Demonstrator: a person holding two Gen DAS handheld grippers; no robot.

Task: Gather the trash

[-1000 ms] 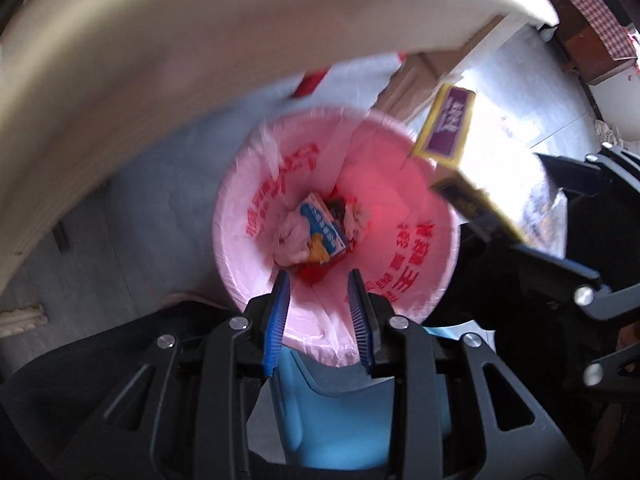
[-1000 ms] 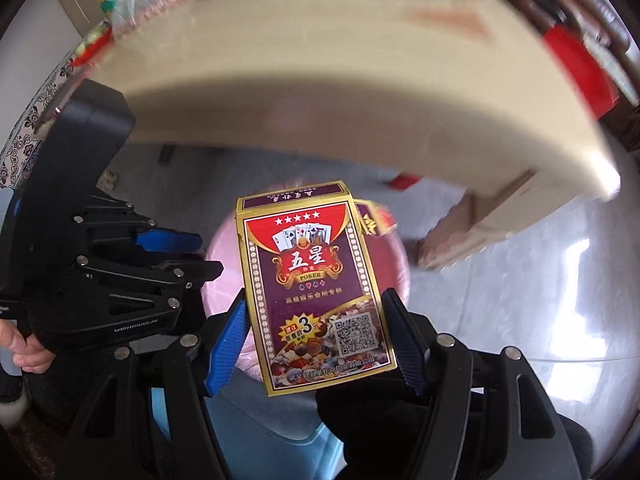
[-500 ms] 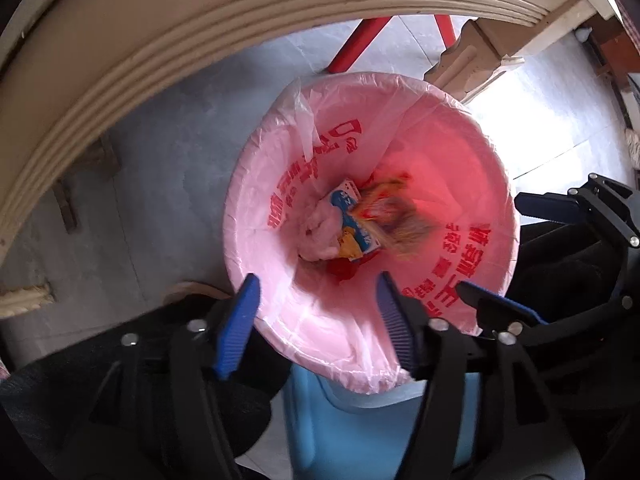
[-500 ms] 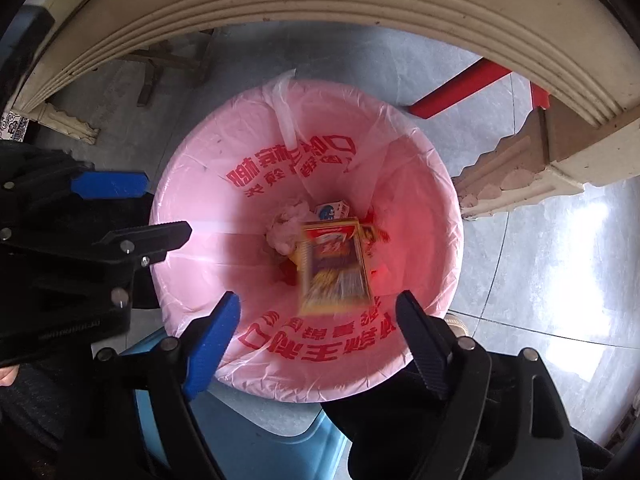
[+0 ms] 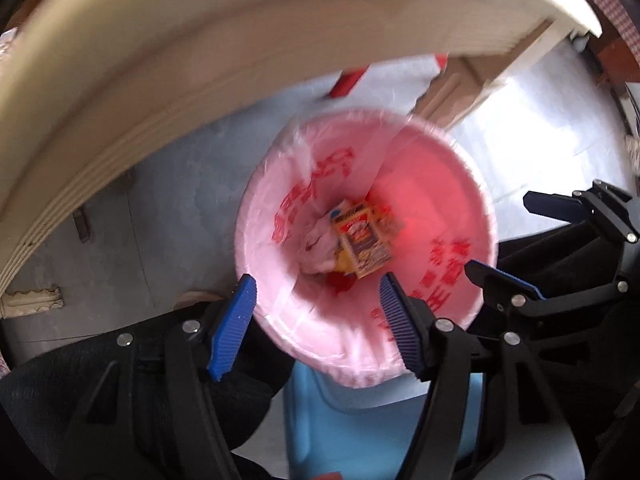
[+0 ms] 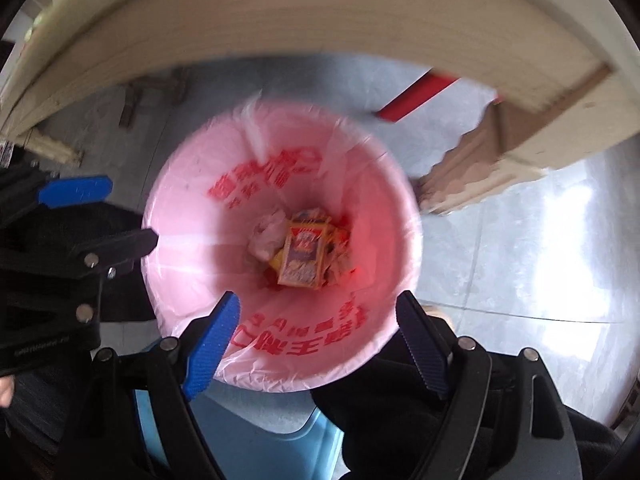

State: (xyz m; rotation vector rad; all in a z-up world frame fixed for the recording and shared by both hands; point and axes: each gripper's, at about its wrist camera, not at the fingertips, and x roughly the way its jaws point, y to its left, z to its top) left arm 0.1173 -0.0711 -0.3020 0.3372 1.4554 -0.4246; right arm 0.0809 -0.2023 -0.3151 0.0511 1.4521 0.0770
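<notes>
Dropped from the right claw [image 6: 316, 344], the purple-and-gold card box [image 6: 302, 256] lies below both claws in the pink-lined bin [image 5: 486, 216]; right claw wide and empty, left claw [image 5: 316, 330] opening, empty. Risk: snagging the liner.

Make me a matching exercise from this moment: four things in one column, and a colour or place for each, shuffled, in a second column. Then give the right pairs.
Things:
1. card box
2. bin liner
3. stool leg
4. right gripper

Descriptions:
A. red, slanting across the floor under the table edge
B. pink with red lettering
C. lying at the bottom of the bin among other trash
D. hanging open and empty above the bin's near rim

Pairs: 1-C, 2-B, 3-A, 4-D
</notes>
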